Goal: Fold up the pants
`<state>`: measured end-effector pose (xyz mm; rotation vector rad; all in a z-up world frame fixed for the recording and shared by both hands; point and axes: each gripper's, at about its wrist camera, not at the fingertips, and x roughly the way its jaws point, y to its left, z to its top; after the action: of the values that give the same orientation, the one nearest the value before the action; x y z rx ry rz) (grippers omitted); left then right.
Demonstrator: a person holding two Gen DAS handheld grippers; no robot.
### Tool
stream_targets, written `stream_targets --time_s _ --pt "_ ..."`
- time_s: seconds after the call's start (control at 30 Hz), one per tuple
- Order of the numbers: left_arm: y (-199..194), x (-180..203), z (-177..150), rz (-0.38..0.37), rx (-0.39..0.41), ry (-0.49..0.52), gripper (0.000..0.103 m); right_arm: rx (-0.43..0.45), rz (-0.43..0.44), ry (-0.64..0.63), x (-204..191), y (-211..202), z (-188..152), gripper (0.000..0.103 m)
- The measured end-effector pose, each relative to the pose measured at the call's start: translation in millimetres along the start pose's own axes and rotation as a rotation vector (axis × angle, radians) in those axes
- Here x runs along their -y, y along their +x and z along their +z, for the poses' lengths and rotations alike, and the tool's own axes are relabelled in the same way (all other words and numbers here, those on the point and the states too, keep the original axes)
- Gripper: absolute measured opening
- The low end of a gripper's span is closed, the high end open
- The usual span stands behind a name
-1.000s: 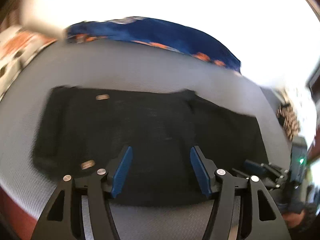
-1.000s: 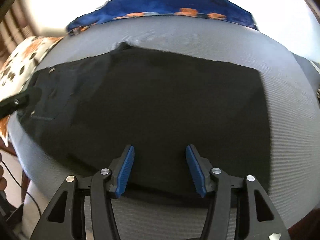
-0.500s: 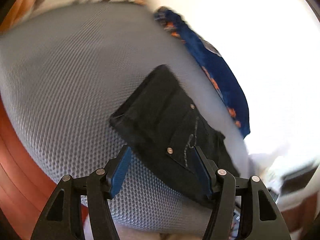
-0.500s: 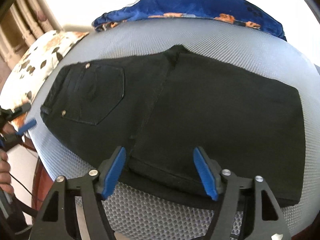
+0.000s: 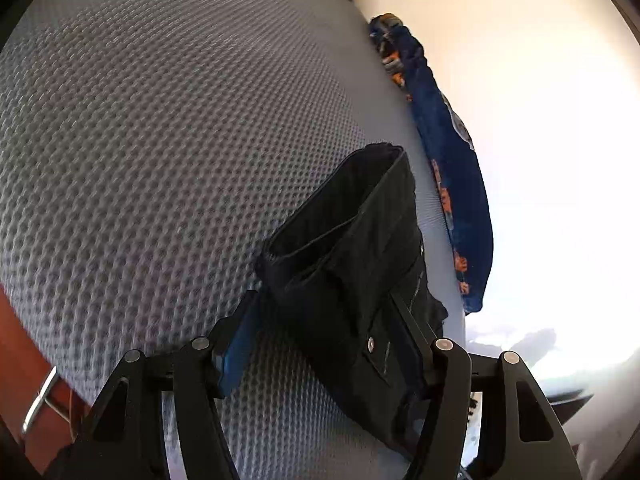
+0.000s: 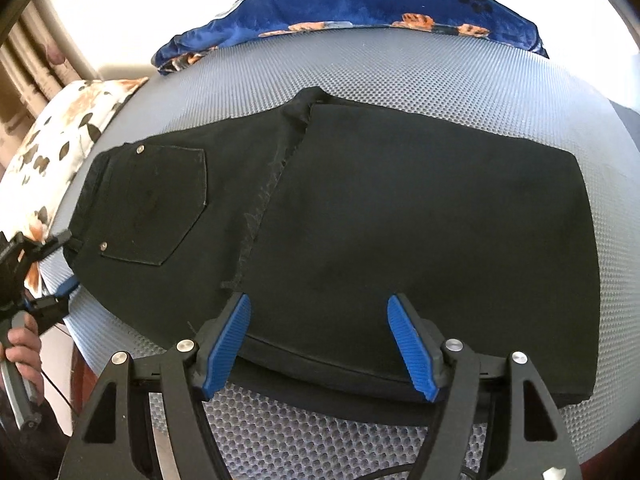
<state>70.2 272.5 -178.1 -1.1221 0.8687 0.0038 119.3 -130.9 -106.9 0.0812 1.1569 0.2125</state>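
Since a second ago: left gripper (image 5: 326,344) has swung from facing the whole garment to the waistband end, and its jaws now straddle that corner; right gripper (image 6: 320,344) has backed off a little, so more cloth shows.
Pants (image 6: 344,216): black, already doubled, lying flat across the grey mesh bed cover (image 6: 440,68), waistband toward the bed's left edge, fold end toward the right.
Back pocket (image 6: 154,204): faces up near the waistband.
Why laid so: flat and squared, probably so one end can be carried over the other.
Left jaws: spread fairly wide, one blue pad against the waistband's near side, the other arm behind the cloth; not yet pinched, as far as I can judge.
Right jaws: wide apart, holding nothing, poised over the near hem edge; whether the tips touch the cloth I cannot tell.
Blue blanket (image 6: 360,4): bunched along the bed's far edge, apart from the pants.
Floral pillow (image 6: 68,128): off the far-left corner.
Next, likely: close on the waistband.
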Motion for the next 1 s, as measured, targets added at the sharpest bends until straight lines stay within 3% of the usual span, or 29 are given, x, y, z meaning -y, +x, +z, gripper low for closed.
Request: stream_targets --time_s 0.27,0.47,0.77,0.87,0.9,1.0 --pt "11.1 25.8 -0.9 -0.055 0.049 0.045 0.072 -0.016 -0.005 -0.008 -1.6 6.7 -3.0 0.074" --pt "19.9 39.8 -4.4 -0.021 0.077 0.148 0.072 -0.01 -0.005 -0.004 -5.0 9.0 -3.3 0.081" --pt "34.0 41.1 6.8 -0.05 0.069 0.142 0.072 -0.008 -0.011 -0.021 -7.9 11.1 -3.8 0.084" --pt "36.9 41.6 5.9 -0.005 0.083 0.156 0.051 -0.008 -0.012 -0.024 -7.9 10.3 -4.7 0.085" --pt "37.8 40.6 6.9 -0.002 0.082 0.155 0.038 -0.006 -0.01 -0.021 -7.2 10.0 -5.0 0.085" --pt "38.2 32.5 9.6 -0.031 0.057 0.104 0.028 -0.002 -0.006 -0.017 -7.1 10.3 -4.9 0.086"
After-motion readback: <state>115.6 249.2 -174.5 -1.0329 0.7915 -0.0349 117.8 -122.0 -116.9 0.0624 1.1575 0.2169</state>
